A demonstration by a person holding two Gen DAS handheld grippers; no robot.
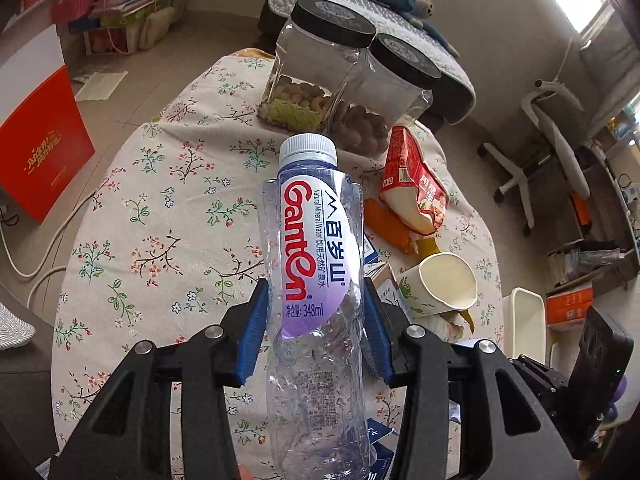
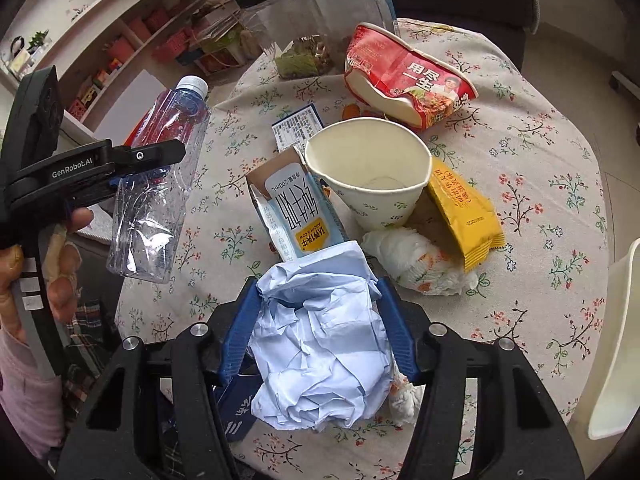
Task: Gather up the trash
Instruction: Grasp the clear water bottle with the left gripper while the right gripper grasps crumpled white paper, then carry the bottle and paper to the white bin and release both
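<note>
A clear Ganten water bottle [image 1: 316, 240] with a white cap stands upright between the blue pads of my left gripper [image 1: 316, 286], which is shut on its crumpled body. The right wrist view shows the same bottle [image 2: 160, 168] lifted off the table at the left, a person's hand on the gripper handle. My right gripper [image 2: 317, 284] has a wad of crumpled pale-blue paper [image 2: 320, 344] between its pads, which press on both sides. Beyond it on the floral tablecloth [image 2: 540, 184] lie a milk carton [image 2: 296, 216], a paper cup [image 2: 372, 176] and a tissue wad [image 2: 416, 260].
A crushed red noodle bowl [image 2: 404, 80] and a yellow packet [image 2: 464, 216] lie further back and right. Two clear jars [image 1: 320, 68] with black lids stand at the table's far edge. A white bin [image 2: 616, 340] stands off the table's right side.
</note>
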